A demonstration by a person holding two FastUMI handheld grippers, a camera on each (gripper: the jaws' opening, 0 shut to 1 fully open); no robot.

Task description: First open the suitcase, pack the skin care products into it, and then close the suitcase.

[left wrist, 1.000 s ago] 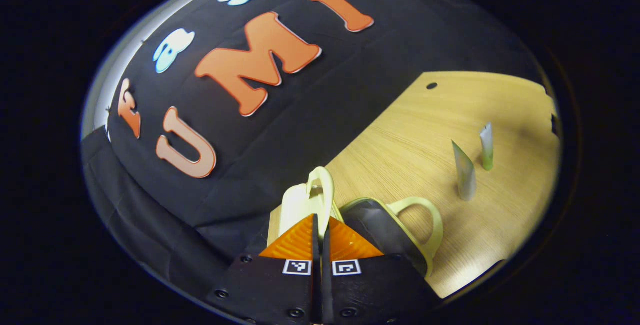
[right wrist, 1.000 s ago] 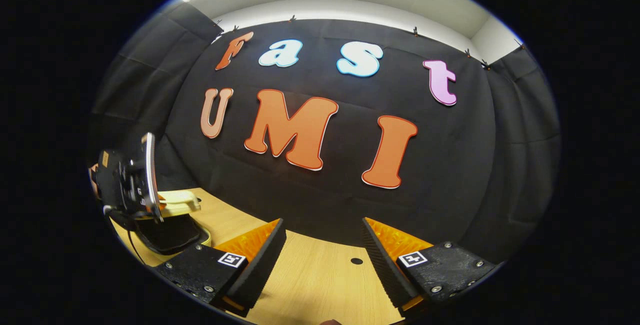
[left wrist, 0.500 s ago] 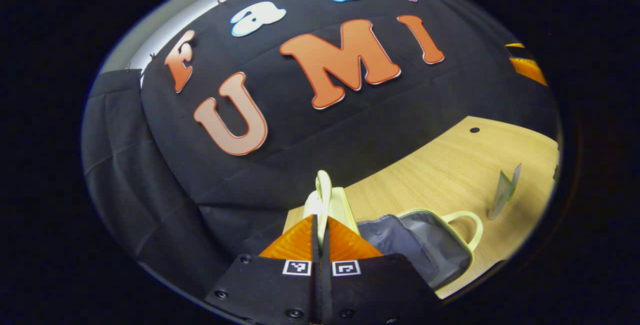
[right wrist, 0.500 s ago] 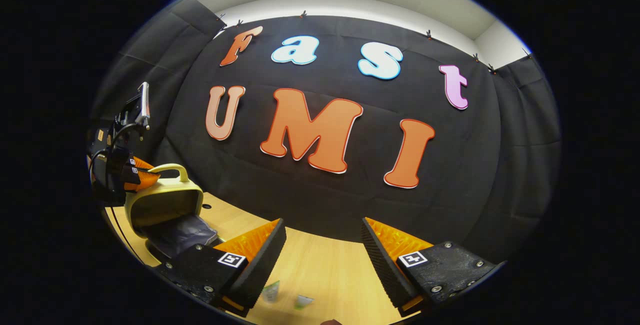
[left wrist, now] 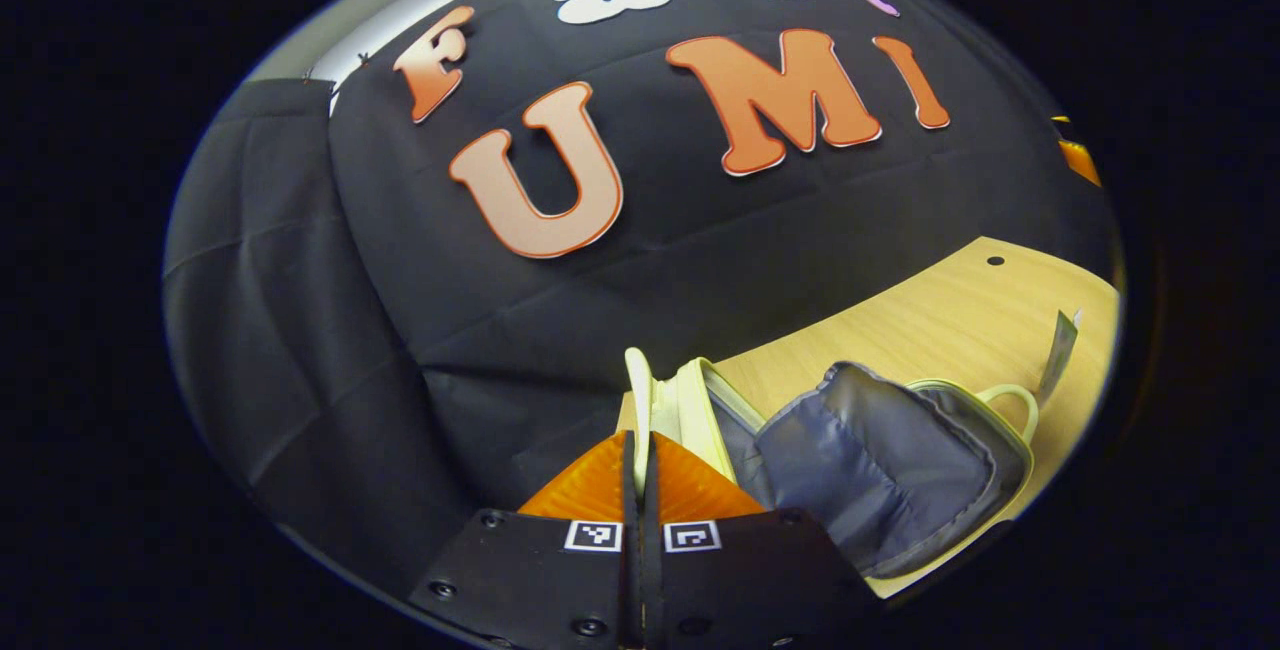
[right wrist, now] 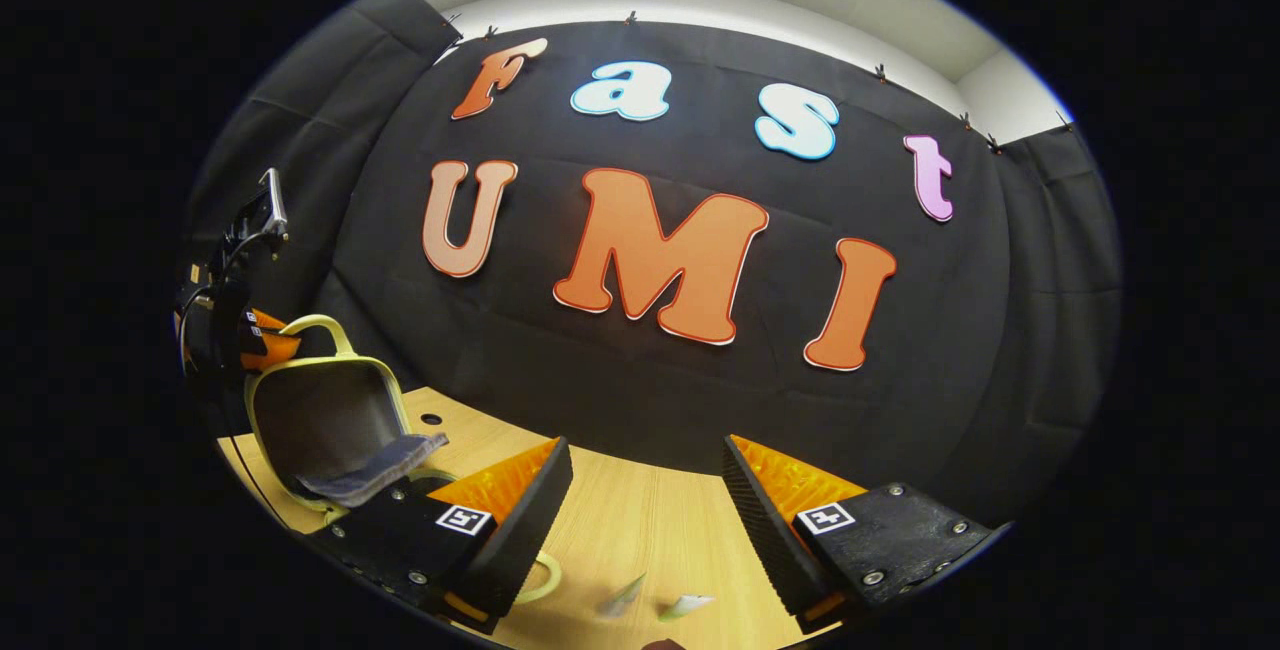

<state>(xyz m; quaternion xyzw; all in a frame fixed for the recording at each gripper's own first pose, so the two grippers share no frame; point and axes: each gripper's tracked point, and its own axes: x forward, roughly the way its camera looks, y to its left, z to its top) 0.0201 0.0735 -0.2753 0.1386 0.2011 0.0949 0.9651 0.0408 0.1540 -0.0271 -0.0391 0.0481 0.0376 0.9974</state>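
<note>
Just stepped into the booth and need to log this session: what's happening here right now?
A person is opening a small pale-yellow suitcase on the wooden table. The left gripper is shut on the lid's handle and holds the lid up, so the grey lining lies exposed. The right gripper hangs open above the table, holding nothing. The skin care tubes lie on the table below it, not yet packed.

L claw (left wrist: 640, 460) pinched tight; R claw (right wrist: 648, 490) wide apart.
</note>
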